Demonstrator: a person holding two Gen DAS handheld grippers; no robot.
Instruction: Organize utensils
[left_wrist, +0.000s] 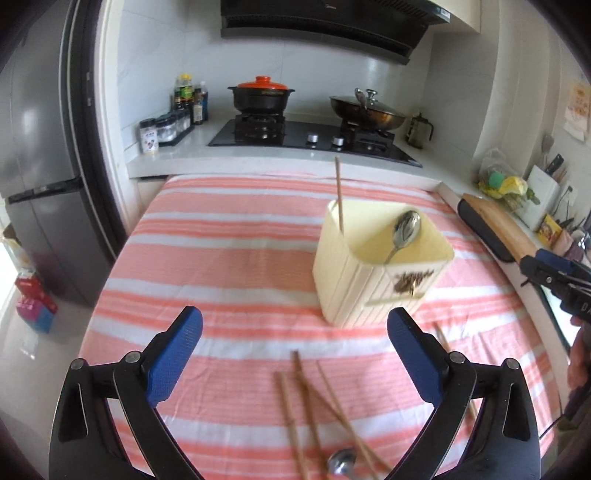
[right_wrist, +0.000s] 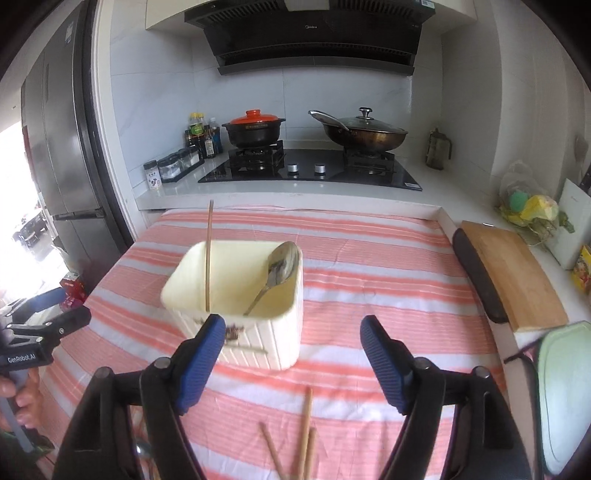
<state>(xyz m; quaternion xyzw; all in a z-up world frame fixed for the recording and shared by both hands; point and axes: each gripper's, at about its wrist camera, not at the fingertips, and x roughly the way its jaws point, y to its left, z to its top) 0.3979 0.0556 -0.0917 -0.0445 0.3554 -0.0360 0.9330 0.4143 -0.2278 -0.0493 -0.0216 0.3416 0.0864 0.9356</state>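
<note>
Chopsticks (left_wrist: 314, 410), wooden, loose on striped cloth (left_wrist: 229, 266) before cream utensil holder (left_wrist: 373, 273) already keeping one chopstick and spoon (left_wrist: 404, 230); judged light, stiff, thin, roll-prone, best pinched mid-shaft; left gripper (left_wrist: 295, 354) and right gripper (right_wrist: 293, 365) wide apart, empty.

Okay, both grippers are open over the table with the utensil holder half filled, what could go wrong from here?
1. The chopsticks lie crossed on the striped cloth, so the left hand-held gripper may pinch several at once, or drag the cloth.
2. The cream holder looks light; a knock from the right hand-held gripper close beside it could tip it, spilling the spoon and the upright chopstick.
</note>
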